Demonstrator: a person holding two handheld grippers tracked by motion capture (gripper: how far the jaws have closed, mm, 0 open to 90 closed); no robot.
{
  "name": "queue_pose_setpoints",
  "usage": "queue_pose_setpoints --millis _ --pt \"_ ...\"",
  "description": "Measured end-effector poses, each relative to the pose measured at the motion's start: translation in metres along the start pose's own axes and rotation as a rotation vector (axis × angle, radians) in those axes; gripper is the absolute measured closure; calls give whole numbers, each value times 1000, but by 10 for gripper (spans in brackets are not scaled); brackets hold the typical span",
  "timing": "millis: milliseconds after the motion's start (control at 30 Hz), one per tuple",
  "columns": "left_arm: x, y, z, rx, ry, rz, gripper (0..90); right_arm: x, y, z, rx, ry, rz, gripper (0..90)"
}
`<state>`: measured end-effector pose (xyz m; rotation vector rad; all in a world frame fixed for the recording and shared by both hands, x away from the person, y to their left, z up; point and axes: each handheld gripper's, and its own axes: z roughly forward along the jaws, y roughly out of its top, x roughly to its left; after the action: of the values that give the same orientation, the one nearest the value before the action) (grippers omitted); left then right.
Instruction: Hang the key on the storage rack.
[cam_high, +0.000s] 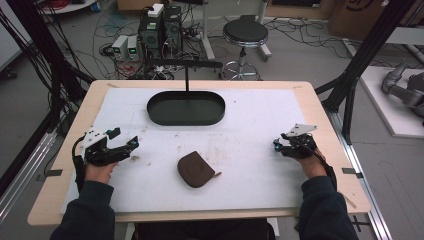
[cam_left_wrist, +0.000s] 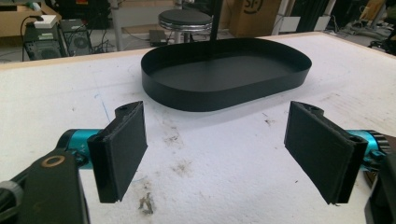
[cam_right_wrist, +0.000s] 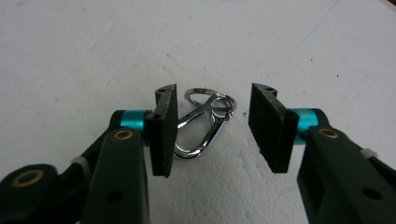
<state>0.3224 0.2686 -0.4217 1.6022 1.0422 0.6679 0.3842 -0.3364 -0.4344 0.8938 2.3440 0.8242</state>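
Right gripper (cam_right_wrist: 212, 128): jaws spread, a silver carabiner clip (cam_right_wrist: 203, 126) lying on the white desk (cam_right_wrist: 93, 56) between them. Left gripper (cam_left_wrist: 215, 154): jaws spread wide, nothing held, facing black tray (cam_left_wrist: 224, 100). Brown pouch (cam_high: 196, 169): mid-desk.

Overhead camera faces forward-down; tongs cameras skim white table (cam_high: 250, 125) closely.

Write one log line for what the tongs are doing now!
left tongs: open, empty | right tongs: open around keyring clip | pouch: untouched
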Motion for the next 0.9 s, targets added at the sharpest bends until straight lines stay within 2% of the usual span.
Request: queue_pose_setpoints --millis 100,200,367,600,667,733,767,867,900 --pt "0 -1 1 6 11 2 210 -4 -1 0 -27 8 19 581" --pt "0 -1 1 12 11 3 210 -6 -2 2 -32 21 15 599" --pt "-1 -1 1 14 13 6 212 -4 -1 5 -15 47 0 737" --pt "-1 -1 1 16 16 8 213 -2 -1 3 -4 66 18 804" --pt "-2 -1 1 18 17 9 214 -1 0 4 -7 65 7 772" --pt "-2 -1 2 20 19 10 215 -2 3 5 -9 21 -2 606" --pt "-3 -1 2 22 17 7 216 -3 4 4 -22 0 5 561" --pt "-3 -1 2 24 18 9 216 -6 6 3 -45 -20 -8 484" --pt "-3 -1 2 27 17 11 216 -7 7 4 -53 -12 -12 480"
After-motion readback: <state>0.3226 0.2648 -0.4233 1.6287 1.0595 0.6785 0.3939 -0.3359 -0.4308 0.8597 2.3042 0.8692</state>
